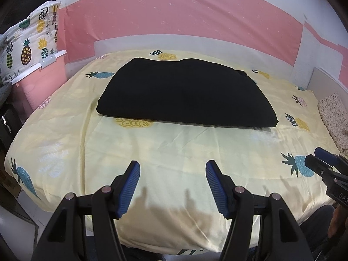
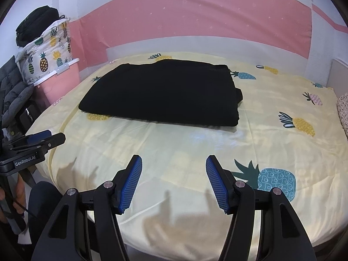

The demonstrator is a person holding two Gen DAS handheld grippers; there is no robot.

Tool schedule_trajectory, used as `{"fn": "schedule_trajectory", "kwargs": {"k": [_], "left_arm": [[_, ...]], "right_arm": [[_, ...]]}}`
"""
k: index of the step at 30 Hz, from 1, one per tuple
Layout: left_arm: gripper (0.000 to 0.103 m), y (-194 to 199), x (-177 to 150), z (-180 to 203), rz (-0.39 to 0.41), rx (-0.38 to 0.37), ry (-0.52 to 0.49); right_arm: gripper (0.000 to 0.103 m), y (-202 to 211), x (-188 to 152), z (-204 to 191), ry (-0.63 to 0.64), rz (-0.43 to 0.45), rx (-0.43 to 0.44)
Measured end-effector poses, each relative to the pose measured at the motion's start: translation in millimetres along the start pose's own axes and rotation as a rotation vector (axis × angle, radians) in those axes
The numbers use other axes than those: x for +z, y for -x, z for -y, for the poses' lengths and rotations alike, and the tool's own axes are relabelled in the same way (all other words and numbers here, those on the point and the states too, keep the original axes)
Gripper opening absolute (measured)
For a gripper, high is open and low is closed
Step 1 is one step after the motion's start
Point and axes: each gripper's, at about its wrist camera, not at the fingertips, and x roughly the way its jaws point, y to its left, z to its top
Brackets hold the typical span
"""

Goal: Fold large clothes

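We see the black garment point(image 1: 187, 93) folded flat mid-bed on the pineapple sheet point(image 1: 174, 152). Left gripper point(image 1: 173, 187) and right gripper point(image 2: 174, 182): jaws wide apart, empty, well short of it. Looks finished; if refolding, pinch both near corners evenly.

Black claw point(image 1: 173, 169), ribbed blue pads point(image 1: 130, 187).

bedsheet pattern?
Pale yellow bedsheet printed with blue, yellow and pink pineapples; clearest in the right wrist view.
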Motion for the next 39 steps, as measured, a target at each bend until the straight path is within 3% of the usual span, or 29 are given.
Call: {"fn": "schedule_trajectory", "kwargs": {"k": [39], "left_arm": [[0.065, -3.4, -8.0, 3.0, -0.028, 0.001, 0.003]], "right_arm": [[0.062, 0.9, -3.9, 0.1, -0.006, -0.015, 0.016]]}}
